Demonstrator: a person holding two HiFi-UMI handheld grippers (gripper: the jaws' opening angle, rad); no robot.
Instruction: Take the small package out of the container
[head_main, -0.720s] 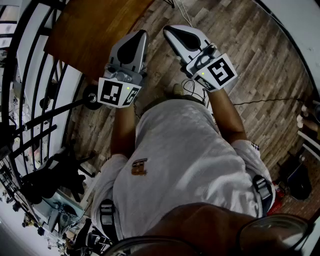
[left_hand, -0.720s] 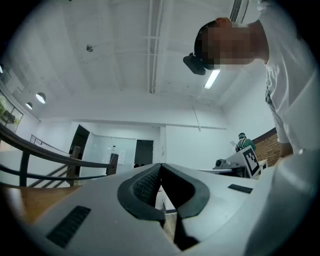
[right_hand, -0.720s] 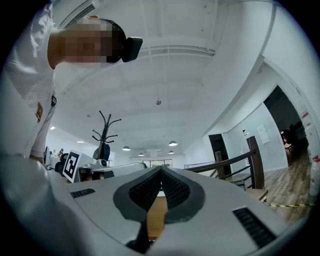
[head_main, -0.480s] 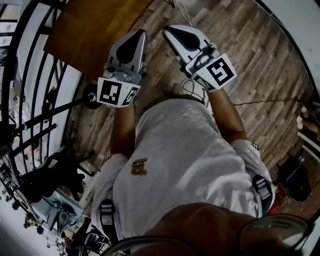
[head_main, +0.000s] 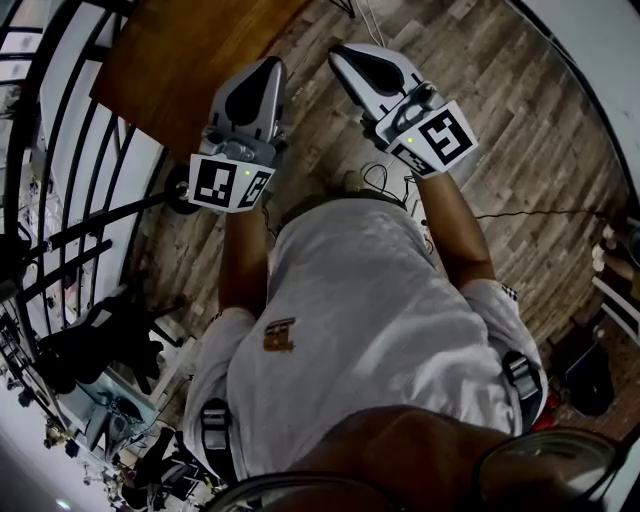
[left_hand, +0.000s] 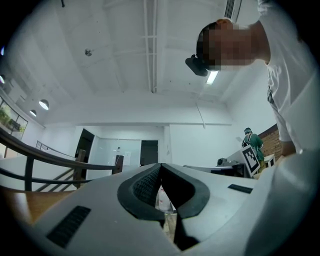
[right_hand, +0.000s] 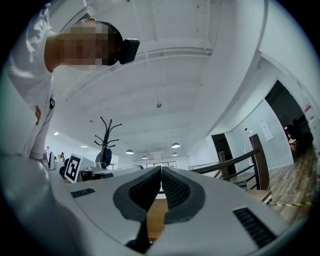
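- The left claw is pressed together: its tips touch and nothing is pinched between them.
- The right claw is also pressed together and empty.
- In the head view both claws are side by side before the person's white shirt, above the wooden floor. The left one is near the edge of the brown counter.
- Where the small package and the container are, I cannot tell. Only a pale thing shows through the gap under the left claw's tips.
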